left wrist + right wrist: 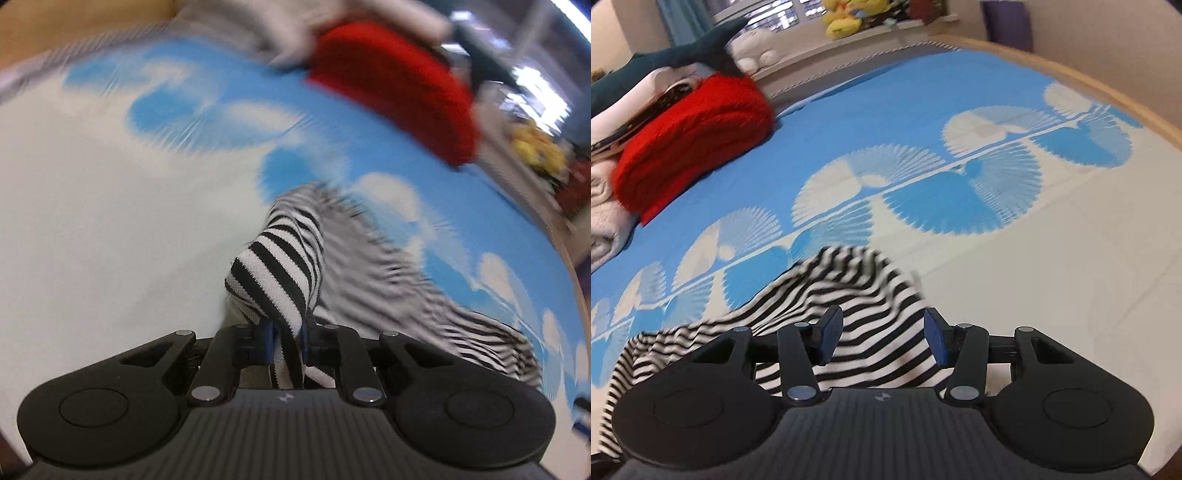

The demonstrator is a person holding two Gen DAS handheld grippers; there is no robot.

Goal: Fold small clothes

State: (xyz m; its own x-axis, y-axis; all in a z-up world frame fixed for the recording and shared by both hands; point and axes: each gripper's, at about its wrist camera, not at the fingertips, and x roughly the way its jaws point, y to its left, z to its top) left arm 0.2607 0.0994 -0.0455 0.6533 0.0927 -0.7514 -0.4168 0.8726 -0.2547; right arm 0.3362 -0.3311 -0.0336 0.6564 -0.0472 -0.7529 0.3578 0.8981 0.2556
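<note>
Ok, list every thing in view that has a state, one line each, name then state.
left gripper: jaws shut on the striped garment.
right gripper: jaws open, holding nothing, above the striped cloth.
striped garment: unfolded, rumpled, one part pinched and lifted, the rest trailing on the bedspread.
red knit: folded, lying on the bedspread beside a pile of clothes.
bedspread: spread flat.
toy shark: lying on the pile.

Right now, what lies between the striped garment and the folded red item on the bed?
Only bare blue-and-white bedspread separates the striped garment from the red folded item, clearest in the right wrist view.
</note>
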